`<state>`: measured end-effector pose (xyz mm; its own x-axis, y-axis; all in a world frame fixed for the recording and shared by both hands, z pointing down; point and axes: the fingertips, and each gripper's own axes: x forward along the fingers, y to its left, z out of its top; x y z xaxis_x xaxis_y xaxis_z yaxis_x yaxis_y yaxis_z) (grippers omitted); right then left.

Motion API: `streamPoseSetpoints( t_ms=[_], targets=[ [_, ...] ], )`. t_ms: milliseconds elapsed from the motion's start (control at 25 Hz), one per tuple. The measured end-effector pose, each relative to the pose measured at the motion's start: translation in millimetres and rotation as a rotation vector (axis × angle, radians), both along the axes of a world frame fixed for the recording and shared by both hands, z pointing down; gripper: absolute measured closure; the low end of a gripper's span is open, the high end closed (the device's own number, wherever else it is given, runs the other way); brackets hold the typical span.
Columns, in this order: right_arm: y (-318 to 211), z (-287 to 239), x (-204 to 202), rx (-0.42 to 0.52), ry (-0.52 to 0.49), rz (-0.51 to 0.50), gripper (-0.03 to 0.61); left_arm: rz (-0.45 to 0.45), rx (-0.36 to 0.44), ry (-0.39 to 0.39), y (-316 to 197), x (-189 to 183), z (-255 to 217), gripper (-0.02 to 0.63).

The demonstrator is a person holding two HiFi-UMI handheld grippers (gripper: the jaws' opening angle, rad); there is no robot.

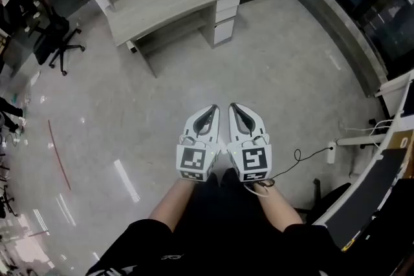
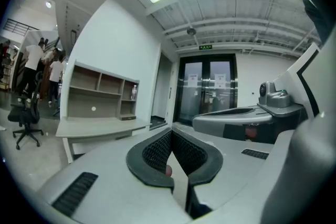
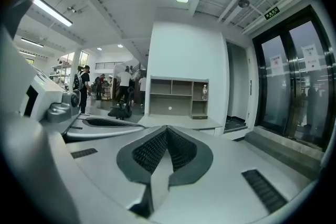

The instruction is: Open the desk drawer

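The grey desk [image 1: 169, 2] with a shelf unit stands across the floor from me, at the top of the head view. Its stack of white drawers [image 1: 224, 17] is at the desk's right end, and their fronts look flush. My left gripper [image 1: 210, 110] and right gripper [image 1: 233, 107] are held side by side low in the middle, well short of the desk. Both are shut with nothing between the jaws. The left gripper view has the desk [image 2: 100, 126] at the left beyond the shut left gripper [image 2: 171, 131]. The right gripper view faces the desk [image 3: 181, 121] over the shut right gripper [image 3: 167, 129].
A black office chair [image 1: 57, 42] stands left of the desk. Along the right runs a raised grey ledge [image 1: 336, 29] below glass doors [image 3: 294, 86]. A power strip with its cable [image 1: 331, 153] lies on the floor at the right. People [image 3: 123, 86] stand far off.
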<state>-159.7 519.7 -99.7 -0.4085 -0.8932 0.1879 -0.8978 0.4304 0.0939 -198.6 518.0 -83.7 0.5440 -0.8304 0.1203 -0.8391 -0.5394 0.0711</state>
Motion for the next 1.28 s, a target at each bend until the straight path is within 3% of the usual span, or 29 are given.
streamPoseSetpoints(
  t_ms=[480,920,1280],
  targets=[
    [-26.8,24.5,-10.1,-0.054,0.015,0.009,0.572,0.013,-0.052,0.007,-29.9,-13.9,22.5,0.612],
    [-169.1,-4.6,24.2,0.041,0.001,-0.071,0.572,-0.014,0.017,-0.068,-163.6,27.6,-7.4,0.612],
    [-261.6,-4.1,88.3,0.004,-0.048,-0.054,0.572,-0.017,0.0,-0.102,-251.5,86.7,-6.5,0.612]
  ],
)
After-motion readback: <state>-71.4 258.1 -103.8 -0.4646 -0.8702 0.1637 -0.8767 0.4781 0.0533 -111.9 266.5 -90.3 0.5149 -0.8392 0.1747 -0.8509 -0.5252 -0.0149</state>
